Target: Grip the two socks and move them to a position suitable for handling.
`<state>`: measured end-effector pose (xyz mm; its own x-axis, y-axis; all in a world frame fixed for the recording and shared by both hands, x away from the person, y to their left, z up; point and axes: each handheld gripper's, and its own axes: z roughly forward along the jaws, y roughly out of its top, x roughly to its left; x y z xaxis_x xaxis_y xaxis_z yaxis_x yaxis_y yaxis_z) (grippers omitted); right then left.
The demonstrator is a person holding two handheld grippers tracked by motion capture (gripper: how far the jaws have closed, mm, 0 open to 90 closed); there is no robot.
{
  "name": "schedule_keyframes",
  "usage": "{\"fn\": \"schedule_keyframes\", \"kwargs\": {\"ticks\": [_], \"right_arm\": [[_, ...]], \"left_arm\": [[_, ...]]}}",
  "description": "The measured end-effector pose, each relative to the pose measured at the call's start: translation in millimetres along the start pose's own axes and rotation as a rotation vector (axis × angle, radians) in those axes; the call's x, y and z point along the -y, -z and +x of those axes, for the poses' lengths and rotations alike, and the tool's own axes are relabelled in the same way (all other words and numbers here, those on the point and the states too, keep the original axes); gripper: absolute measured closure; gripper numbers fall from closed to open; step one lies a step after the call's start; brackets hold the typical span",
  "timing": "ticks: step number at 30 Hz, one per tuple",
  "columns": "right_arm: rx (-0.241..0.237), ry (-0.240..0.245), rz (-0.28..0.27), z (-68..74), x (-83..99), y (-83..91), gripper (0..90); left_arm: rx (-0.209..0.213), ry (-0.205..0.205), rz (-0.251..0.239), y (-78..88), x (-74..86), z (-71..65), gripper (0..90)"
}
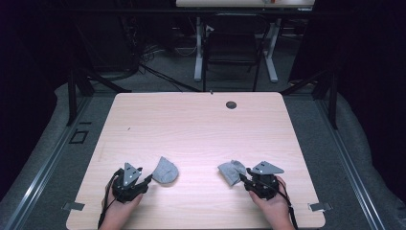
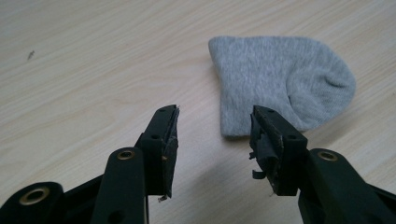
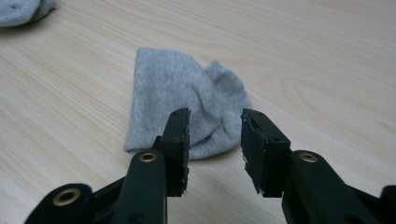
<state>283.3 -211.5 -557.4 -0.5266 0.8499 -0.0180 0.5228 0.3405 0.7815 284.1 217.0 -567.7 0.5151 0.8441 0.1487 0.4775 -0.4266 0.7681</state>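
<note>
presently two small grey socks lie on the near half of the bench (image 1: pixel 201 120), one before each hand; left hand-held gripper (image 1: pixel 149 178) sits at the near-left, jaws spread wide with nothing between them; right hand-held gripper (image 1: pixel 242 178) at the near-right, jaws likewise wide and empty.

left sock (image 1: pixel 165 171) lies just ahead and to the inner side of the left hand-held gripper, close to touching; in the left gripper view the left sock (image 2: pixel 275 84) sits off toward the right-hand jaw, its straight cuff edge nearest the tips, rounded toe pointing away to the right; long axis runs across the line of the jaws.

right sock (image 1: pixel 232 171) lies just beyond the right hand-held gripper's tips, toward bench centre; in the right gripper view the right sock (image 3: pixel 180 100) is crumpled, folded on itself, its near edge just behind the tips and slightly left of the gap.

each hand is nearest its own sock; the two socks are well apart, bare wood between them; my guess is a short forward push would bring either jaw pair over cloth.

room: far half of the bench open save a dark cable hole (image 1: pixel 231 104); near edge close behind the hands, side edges well clear.
</note>
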Motion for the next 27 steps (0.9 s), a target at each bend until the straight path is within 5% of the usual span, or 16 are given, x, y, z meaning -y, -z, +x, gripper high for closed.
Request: {"fn": "schedule_keyframes", "kwargs": {"ticks": [4,12,18,23,27], "right_arm": [[0.03,0.021,0.015,0.1,0.4,-0.1,64.8],[0.097,0.14,0.044,10.1,-2.9,1.2,67.2],[0.096,0.143,0.034,10.8,-4.2,1.9,67.7],[0.101,0.145,0.019,12.7,-5.9,5.0,70.5],[0.104,0.14,0.002,11.9,-7.1,9.2,70.9]], "left_arm": [[-0.007,0.003,0.009,0.0,-0.6,-1.3,52.1],[-0.036,0.022,-0.008,3.2,-1.5,-1.0,52.2],[-0.027,0.024,-0.022,3.5,-3.8,0.8,56.3],[0.018,0.031,-0.025,2.6,-16.5,1.9,79.6],[0.017,-0.04,-0.003,-8.8,-28.8,-5.7,88.2]]}}
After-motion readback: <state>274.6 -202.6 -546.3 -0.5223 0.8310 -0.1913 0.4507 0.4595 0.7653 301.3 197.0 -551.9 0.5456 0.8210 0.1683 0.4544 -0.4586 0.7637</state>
